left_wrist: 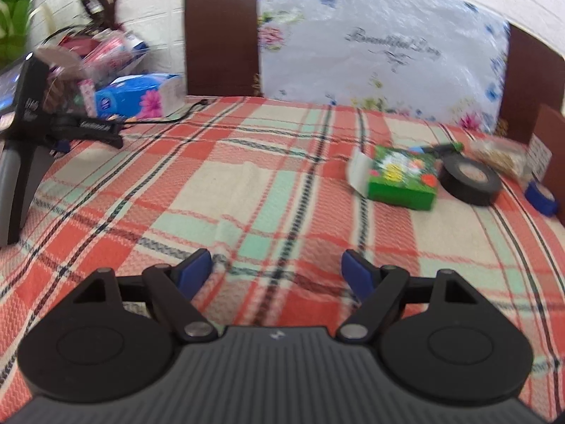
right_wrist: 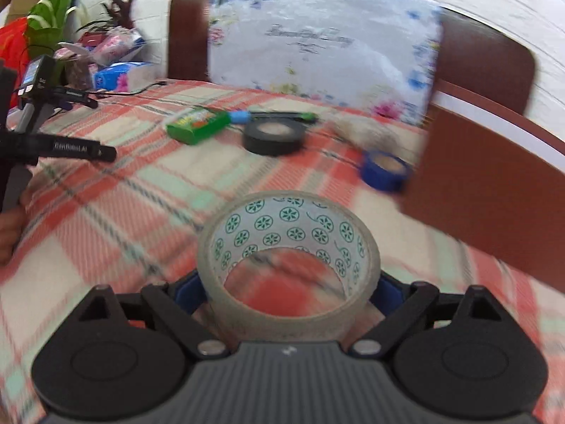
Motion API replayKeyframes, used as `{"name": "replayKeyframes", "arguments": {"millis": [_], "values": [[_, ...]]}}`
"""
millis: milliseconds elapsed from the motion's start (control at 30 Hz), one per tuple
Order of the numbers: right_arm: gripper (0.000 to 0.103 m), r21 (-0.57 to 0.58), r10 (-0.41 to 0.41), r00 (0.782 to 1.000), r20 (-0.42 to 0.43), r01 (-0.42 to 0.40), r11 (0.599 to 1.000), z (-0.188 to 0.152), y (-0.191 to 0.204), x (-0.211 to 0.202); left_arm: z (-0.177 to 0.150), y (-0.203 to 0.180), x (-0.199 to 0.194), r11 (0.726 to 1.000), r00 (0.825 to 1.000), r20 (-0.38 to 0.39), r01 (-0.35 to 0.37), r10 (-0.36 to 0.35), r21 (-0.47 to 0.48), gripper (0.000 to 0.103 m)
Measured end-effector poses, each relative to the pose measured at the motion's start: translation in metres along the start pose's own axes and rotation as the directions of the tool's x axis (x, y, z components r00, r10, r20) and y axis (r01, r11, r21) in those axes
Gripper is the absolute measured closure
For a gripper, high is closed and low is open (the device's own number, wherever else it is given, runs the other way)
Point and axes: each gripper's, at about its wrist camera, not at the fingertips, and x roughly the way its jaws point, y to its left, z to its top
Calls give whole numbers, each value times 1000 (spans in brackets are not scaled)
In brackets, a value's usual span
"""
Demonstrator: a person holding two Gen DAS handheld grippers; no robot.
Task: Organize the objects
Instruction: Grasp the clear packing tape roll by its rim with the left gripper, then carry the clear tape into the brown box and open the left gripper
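Note:
My right gripper (right_wrist: pixel 287 291) is shut on a clear tape roll (right_wrist: pixel 287 265) with a green-patterned core, held above the plaid bedspread (right_wrist: pixel 106 212). Ahead lie a black tape roll (right_wrist: pixel 273 136), a blue tape roll (right_wrist: pixel 385 169), a green box (right_wrist: pixel 197 125) and a pen (right_wrist: pixel 279 116). My left gripper (left_wrist: pixel 277 275) is open and empty over the bedspread (left_wrist: pixel 212 183). In its view the green box (left_wrist: pixel 402 176), black tape roll (left_wrist: pixel 471 182) and blue tape roll (left_wrist: pixel 540 198) lie at the right.
A brown box wall (right_wrist: pixel 487 190) stands at the right, close to the blue tape. A floral pillow (right_wrist: pixel 317 56) leans on the headboard (right_wrist: pixel 187 35). Tissue packs (left_wrist: pixel 141 95) and clutter sit at the far left. The left gripper's handle (right_wrist: pixel 53 148) shows at the left.

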Motion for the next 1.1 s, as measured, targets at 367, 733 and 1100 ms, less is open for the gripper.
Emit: {"name": "replayKeyframes", "arguments": {"millis": [367,733,1100], "values": [[4,18,-72,997,36,71,997,-34,-19,-34,10,-185,-90,759,797,-231,602,-557,249,34],[12,88,-54,989,136,42,995,-26,-41,-49,16,-233,-88,736,797,-292,602,-529,309,75],[12,169,-352,871,342,312,935,58,-164,-36,115,-369,-61,722,779,-42,598,-625,349,74]]}}
